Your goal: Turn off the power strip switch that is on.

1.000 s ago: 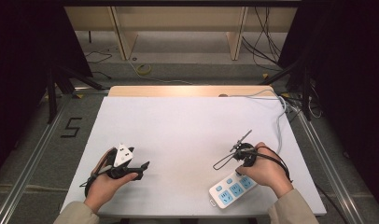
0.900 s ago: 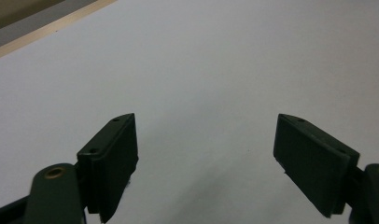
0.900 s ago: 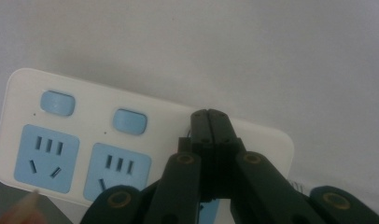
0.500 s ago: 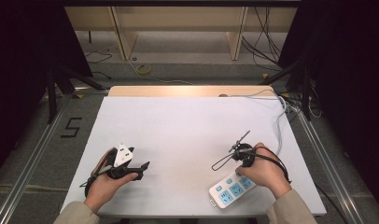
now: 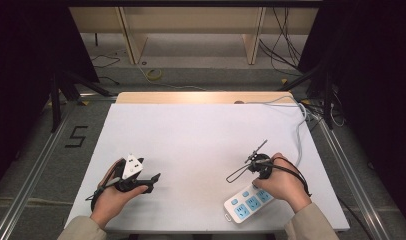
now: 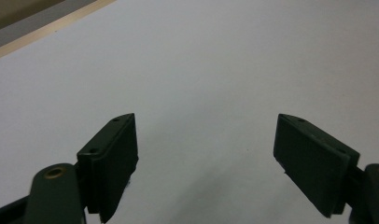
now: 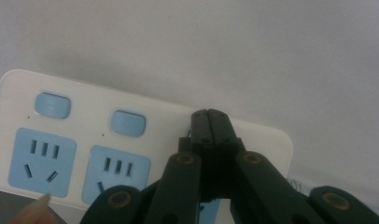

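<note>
Power strip (image 5: 247, 204) at table's (image 5: 201, 135) 5 o'clock, near front edge, partly under right hand (image 5: 283, 182). Right gripper (image 7: 209, 114) jaws pressed together, nothing between, tips over strip's cord end past blue switches (image 7: 128, 122); contact with strip: can't tell. Left gripper (image 6: 206, 154) at 7 o'clock, jaws wide apart, empty, over bare table. Sockets (image 7: 42, 161) unoccupied, no plug in sight. Judgement: early stage, strip not grasped or moved; main work left.

We see the white table (image 5: 201, 145) evenly lit from above, brightest at its far wooden edge, while the surroundings fall nearly black. Shadows stay soft and short. Both gripper views look dim, greyish and slightly soft; the power strip (image 7: 85, 154) shows no glare.
</note>
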A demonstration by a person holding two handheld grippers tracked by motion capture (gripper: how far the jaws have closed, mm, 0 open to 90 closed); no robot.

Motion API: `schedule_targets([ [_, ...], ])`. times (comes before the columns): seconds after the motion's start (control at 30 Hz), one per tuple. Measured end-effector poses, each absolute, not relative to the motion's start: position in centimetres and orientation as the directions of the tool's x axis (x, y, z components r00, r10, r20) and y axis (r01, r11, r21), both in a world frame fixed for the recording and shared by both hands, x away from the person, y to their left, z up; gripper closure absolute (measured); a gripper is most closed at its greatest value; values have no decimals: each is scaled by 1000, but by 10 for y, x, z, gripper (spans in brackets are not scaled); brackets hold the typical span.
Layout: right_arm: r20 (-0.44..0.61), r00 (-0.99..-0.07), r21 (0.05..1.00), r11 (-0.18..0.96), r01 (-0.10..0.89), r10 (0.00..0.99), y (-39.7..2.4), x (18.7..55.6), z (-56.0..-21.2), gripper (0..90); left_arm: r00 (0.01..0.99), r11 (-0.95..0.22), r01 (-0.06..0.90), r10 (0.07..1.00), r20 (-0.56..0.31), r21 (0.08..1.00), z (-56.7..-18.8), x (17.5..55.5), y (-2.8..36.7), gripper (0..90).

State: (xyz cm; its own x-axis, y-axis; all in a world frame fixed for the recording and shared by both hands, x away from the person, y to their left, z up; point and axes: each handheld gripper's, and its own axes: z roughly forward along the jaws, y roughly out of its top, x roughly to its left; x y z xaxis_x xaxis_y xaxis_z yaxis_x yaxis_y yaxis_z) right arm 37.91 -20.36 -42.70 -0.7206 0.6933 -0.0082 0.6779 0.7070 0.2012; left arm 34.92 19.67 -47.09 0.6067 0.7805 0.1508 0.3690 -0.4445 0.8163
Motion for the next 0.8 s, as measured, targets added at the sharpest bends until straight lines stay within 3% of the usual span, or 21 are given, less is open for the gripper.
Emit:
schedule_targets([
  [0.8, -5, -718, 205, 703, 681, 696, -204, 380, -428, 900, 606, -447, 369, 780, 153, 815, -471, 349, 196, 218],
])
